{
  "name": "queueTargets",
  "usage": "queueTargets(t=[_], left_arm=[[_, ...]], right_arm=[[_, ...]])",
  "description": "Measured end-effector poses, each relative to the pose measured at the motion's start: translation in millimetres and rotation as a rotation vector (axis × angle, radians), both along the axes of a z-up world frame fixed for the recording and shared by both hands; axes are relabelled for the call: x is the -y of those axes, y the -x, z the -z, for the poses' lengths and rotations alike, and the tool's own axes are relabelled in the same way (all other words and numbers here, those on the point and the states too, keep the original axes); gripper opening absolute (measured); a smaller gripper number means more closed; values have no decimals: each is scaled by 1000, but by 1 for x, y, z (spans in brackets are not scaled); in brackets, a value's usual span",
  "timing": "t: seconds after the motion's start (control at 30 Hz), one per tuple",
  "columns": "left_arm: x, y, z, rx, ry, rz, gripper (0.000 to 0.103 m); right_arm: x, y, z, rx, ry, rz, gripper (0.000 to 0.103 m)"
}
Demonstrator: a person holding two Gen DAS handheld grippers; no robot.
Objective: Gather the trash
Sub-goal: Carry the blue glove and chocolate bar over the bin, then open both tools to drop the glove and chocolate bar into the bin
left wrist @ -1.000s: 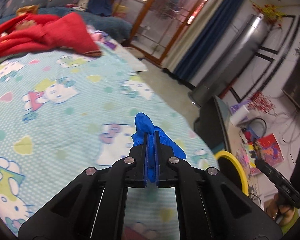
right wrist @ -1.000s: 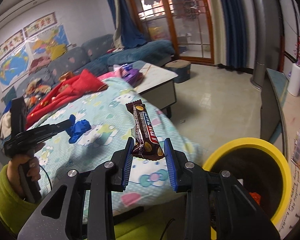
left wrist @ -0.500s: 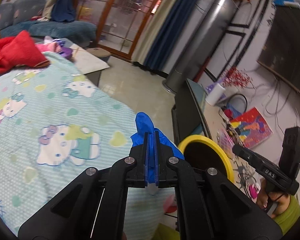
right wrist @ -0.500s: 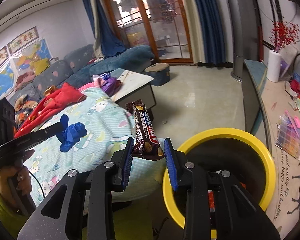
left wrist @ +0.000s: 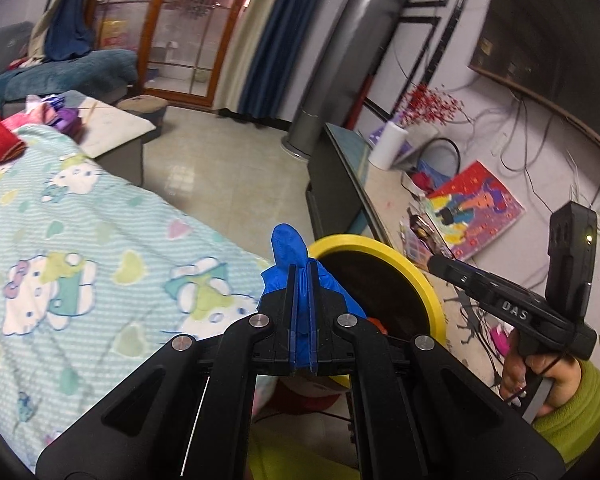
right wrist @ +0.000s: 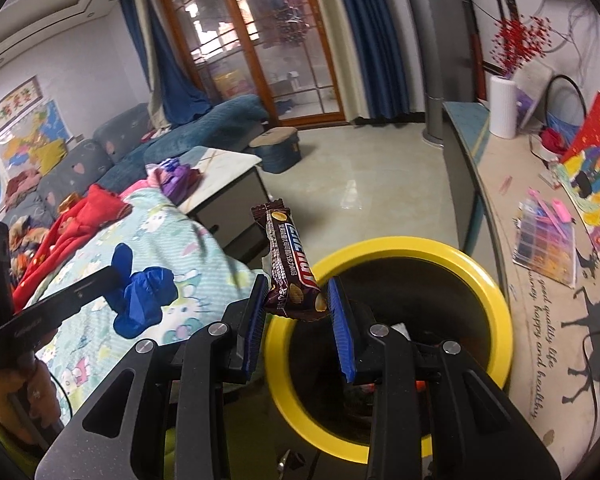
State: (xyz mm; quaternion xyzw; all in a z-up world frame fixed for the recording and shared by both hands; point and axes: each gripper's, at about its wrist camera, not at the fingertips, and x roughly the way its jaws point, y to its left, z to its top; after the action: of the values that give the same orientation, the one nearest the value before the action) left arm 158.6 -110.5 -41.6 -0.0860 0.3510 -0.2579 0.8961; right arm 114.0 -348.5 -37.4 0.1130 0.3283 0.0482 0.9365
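My left gripper is shut on a crumpled blue glove and holds it in the air at the near left rim of the yellow-rimmed bin. The glove also shows in the right wrist view, held over the bed. My right gripper is shut on a brown candy bar wrapper, standing upright over the left rim of the bin. Some trash lies in the bin's dark bottom.
A bed with a cartoon-print cover lies to the left, with red cloth on it. A low table stands beyond. A long counter with papers, a paper roll and a painting runs along the right wall.
Both grippers have swung right from over the bed toward the bin. The candy wrapper now hangs over the bin's rim and the glove has reached its edge. Both grips are unchanged.
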Motion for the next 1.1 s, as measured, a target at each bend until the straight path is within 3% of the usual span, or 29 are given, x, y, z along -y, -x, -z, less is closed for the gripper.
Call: queueTargets(t=[0.37, 0.57, 0.7, 0.77, 0.83, 0.97, 1.03, 1.1], left_arm=[[49, 0, 16, -17, -24, 109, 1], [72, -6, 22, -25, -40, 148, 1], [88, -16, 26, -37, -55, 160, 1], [90, -20, 28, -42, -52, 158, 11], [90, -22, 28, -51, -34, 154, 45], [80, -18, 24, -37, -30, 129, 61], [70, -14, 20, -28, -23, 104, 83], [60, -9, 15, -9, -32, 69, 89]], right_arm=[[36, 7, 37, -135, 2, 105, 30], [48, 12, 48, -165, -20, 132, 32], [58, 17, 48, -164, -37, 170, 48], [60, 19, 46, -159, -32, 185, 54], [61, 23, 42, -144, -24, 197, 57], [55, 29, 32, -99, 8, 209, 67], [47, 33, 23, -62, 28, 223, 75], [40, 38, 15, -23, 45, 236, 86]])
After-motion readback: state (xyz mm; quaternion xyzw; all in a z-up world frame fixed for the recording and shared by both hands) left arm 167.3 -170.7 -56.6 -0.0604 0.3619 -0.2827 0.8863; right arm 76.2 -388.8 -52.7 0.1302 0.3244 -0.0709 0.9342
